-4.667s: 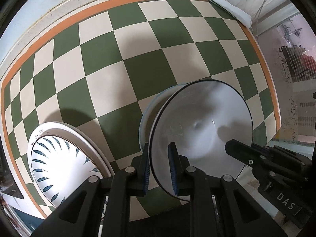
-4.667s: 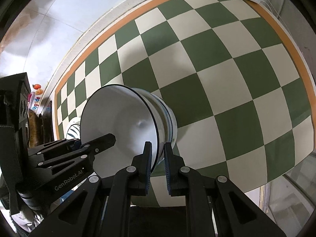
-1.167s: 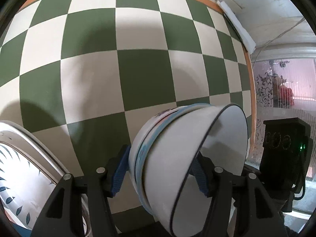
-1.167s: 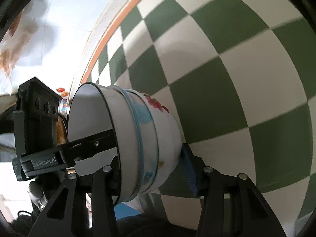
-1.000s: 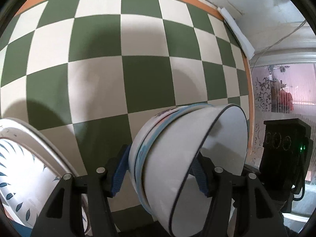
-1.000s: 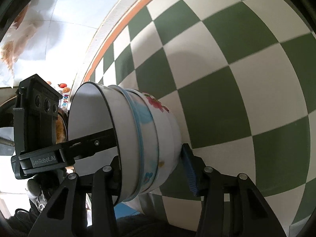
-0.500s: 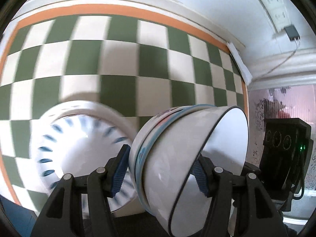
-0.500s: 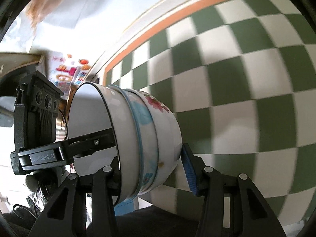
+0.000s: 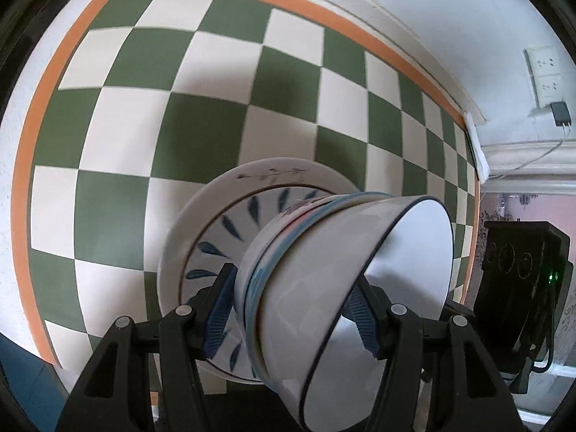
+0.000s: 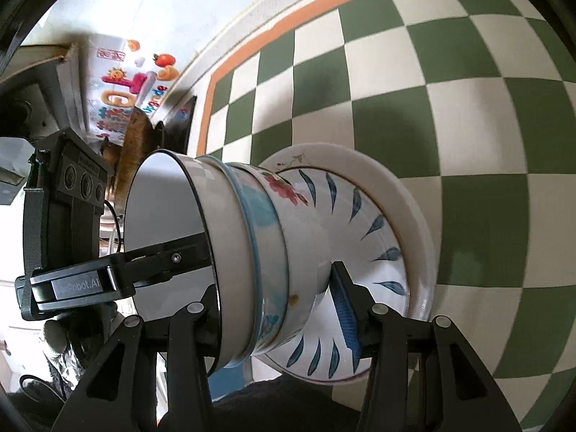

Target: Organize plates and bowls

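Observation:
A stack of nested white bowls, the lowest with a blue band and red flowers, is clamped between both grippers. My left gripper is shut on one side of the stack. My right gripper is shut on the other side of the bowl stack. The stack sits right over a white plate with blue leaf marks, which rests on a larger white plate. Both plates show in the right wrist view. I cannot tell whether the stack's base touches the plate.
The plates lie on a green and cream checkered tablecloth with an orange border. A white wall with sockets stands behind. A colourful poster and dark clutter are off the table's left end.
Both grippers carried the bowl stack sideways from bare cloth to over the plates. The grip on the stack is unchanged since a second ago; 4.7 s ago the grippers pinched the top bowl's rim.

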Motion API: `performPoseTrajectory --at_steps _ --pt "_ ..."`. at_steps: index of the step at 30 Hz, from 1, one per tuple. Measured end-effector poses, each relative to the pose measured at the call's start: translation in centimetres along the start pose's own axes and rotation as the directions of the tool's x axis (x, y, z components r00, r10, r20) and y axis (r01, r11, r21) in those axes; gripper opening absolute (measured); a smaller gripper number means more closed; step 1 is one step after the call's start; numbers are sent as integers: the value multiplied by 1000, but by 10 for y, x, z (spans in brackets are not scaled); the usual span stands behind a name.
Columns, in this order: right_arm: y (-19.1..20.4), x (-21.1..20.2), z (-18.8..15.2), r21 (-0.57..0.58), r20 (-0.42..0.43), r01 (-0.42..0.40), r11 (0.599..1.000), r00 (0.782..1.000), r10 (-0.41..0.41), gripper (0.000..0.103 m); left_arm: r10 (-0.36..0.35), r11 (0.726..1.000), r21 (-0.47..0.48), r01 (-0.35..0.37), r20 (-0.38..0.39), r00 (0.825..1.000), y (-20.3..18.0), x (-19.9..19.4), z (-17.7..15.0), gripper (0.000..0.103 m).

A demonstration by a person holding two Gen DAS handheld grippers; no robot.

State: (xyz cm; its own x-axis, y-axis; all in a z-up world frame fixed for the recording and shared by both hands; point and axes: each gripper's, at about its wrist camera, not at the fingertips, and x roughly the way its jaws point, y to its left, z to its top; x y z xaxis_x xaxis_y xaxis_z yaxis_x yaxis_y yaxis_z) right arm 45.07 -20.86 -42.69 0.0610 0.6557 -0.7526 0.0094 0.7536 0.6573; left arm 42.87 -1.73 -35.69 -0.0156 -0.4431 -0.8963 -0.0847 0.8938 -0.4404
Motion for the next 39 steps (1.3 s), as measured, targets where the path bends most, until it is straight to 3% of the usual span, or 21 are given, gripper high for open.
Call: performPoseTrajectory --at_steps 14,27,35,39 --pt "-2 23 5 31 -21 29 999 999 -29 50 9 1000 18 -8 -28 1000 7 12 0 58" --pt "6 13 6 35 -8 83 996 997 -83 52 58 997 58 -56 -29 998 -1 13 -2 57" --pt "25 -8 -5 3 37 140 990 989 -140 52 110 989 97 -114 42 993 -3 -13 -18 57" --pt "40 -24 -18 -19 74 172 985 983 -170 52 165 974 133 -181 122 979 -8 -37 -33 57"
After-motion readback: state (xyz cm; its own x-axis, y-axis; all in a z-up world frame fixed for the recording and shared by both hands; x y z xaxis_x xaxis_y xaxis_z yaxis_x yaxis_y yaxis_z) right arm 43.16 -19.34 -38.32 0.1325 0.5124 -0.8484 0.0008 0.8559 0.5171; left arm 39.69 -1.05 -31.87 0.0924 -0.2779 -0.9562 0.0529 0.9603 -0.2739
